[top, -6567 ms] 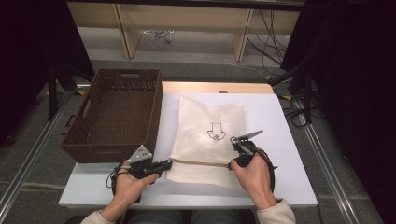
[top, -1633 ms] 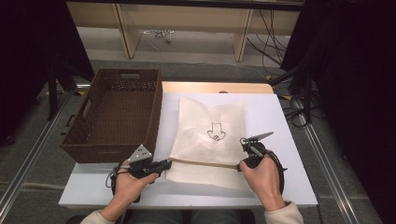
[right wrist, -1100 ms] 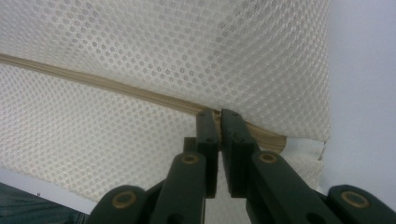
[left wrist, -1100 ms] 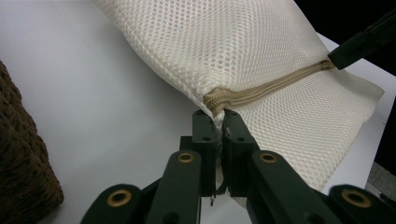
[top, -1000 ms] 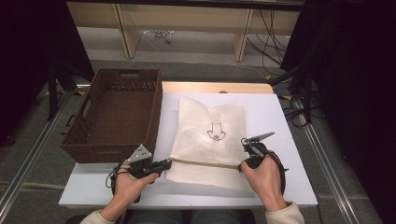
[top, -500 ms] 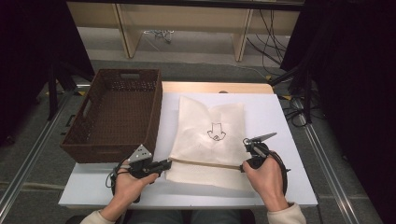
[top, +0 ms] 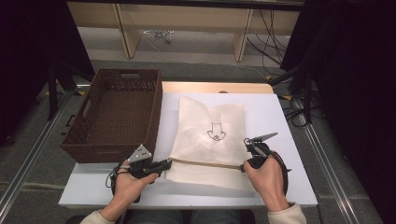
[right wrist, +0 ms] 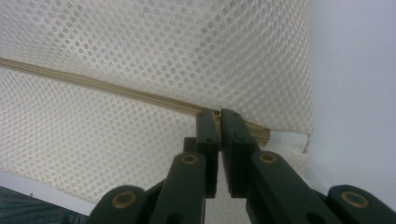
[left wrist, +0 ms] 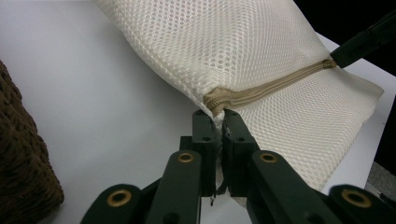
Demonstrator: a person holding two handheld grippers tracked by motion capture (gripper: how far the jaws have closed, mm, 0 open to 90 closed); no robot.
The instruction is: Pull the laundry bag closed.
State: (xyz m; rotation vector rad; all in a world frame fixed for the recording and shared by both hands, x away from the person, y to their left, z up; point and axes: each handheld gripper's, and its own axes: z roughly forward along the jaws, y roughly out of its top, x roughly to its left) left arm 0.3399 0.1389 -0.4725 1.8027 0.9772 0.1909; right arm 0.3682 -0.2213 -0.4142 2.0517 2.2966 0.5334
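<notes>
The mesh bag (top: 210, 135) lies mid-table, basket (top: 114, 112) at its nine o'clock. Both grippers pinch its zipper (left wrist: 271, 88): left gripper (left wrist: 219, 122) at the left end, right gripper (right wrist: 218, 116) near the right. Zipper looks closed; opening or basketing remains.

A white surface (top: 289, 116) sits mid-frame on a grey carpeted floor (top: 196, 46). Pale wooden shelving legs (top: 240, 39) stand along the top, with cables (top: 273, 28) trailing at upper right. Metal rails (top: 32, 156) run down both sides; the corners lie in darkness.
</notes>
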